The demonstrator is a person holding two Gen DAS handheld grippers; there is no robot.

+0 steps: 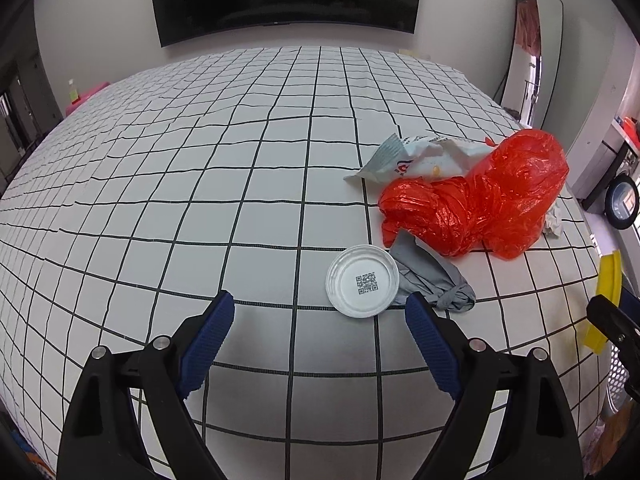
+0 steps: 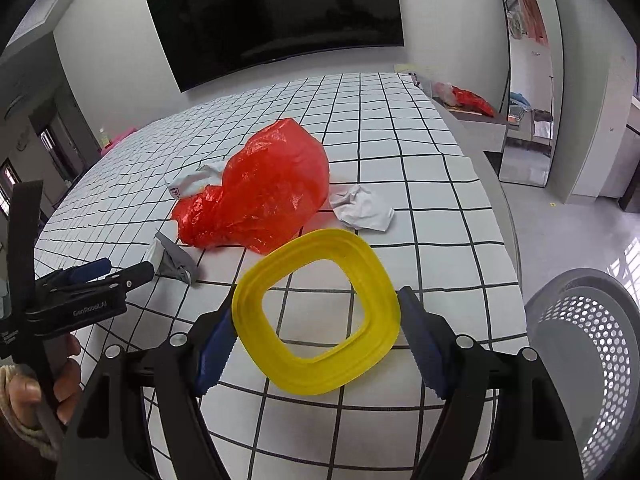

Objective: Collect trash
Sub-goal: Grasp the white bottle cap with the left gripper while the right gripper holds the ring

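A: The red bag is lying soft and slippery on the bed; take its bunched neck.

B: The right gripper fingers are apparently clamping the stiff yellow ring. The left gripper fingers are standing wide near the light white lid.

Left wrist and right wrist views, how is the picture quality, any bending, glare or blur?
Left wrist view: sharp, evenly lit, but the fisheye bulges the checked cloth and darkens the corners; sheen on the red bag. Right wrist view: same bulge, the television mirrors the room faintly, and window glare washes the floor.
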